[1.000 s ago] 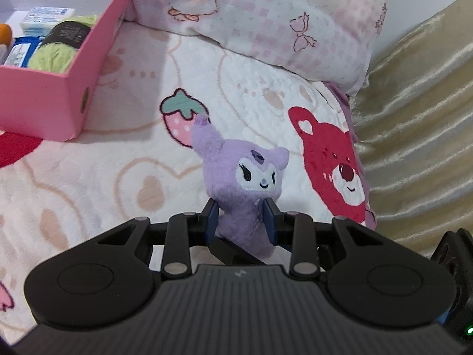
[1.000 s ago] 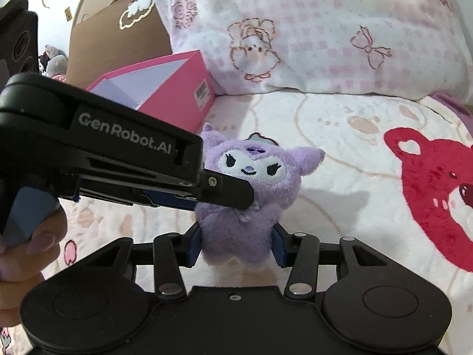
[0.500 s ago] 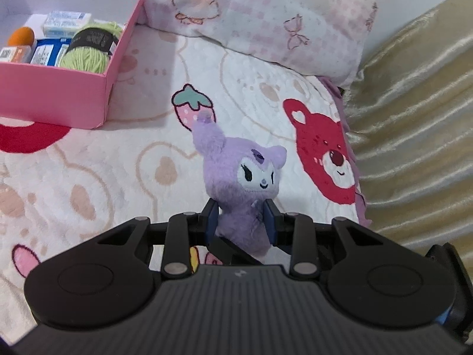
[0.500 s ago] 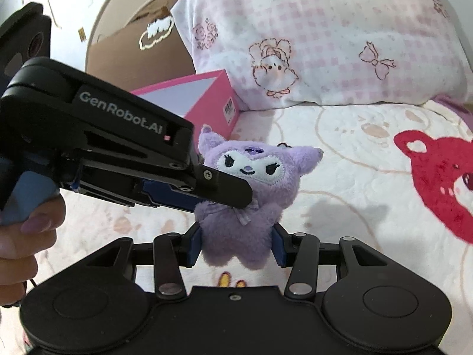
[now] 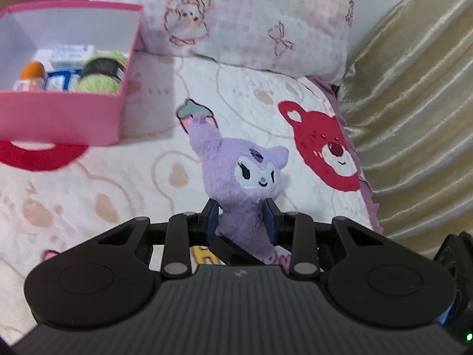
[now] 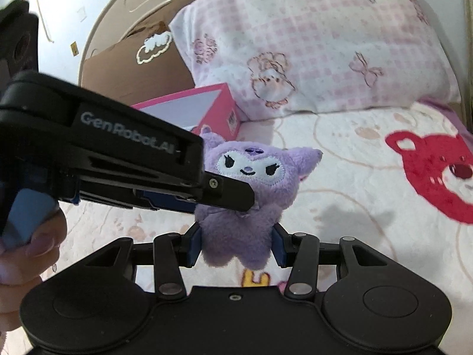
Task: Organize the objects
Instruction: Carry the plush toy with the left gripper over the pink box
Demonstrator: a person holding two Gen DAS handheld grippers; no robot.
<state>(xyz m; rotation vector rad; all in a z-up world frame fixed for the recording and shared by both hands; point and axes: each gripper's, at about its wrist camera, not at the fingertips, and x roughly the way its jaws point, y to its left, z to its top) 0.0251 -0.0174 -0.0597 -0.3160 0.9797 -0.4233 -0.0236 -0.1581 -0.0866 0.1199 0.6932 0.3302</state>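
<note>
Printed bed cover (image 5: 88,183); checked pillow (image 5: 251,20) along its far edge. Pink box (image 5: 59,118) at far-left corner, open-topped, holding green yarn (image 5: 99,81) and small cartons, blurred. Purple plush (image 5: 245,183) upright, raised clear of cover, gripped by 2 tools. Left gripper (image 5: 240,222) narrowly closed on its waist; right gripper (image 6: 236,244) wider, clamping lower body. Plush feet hidden.

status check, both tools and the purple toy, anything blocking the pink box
Left tool and right tool both shut on purple toy. Toy off the blanket. Pink box open, partly filled; nothing in the way.
</note>
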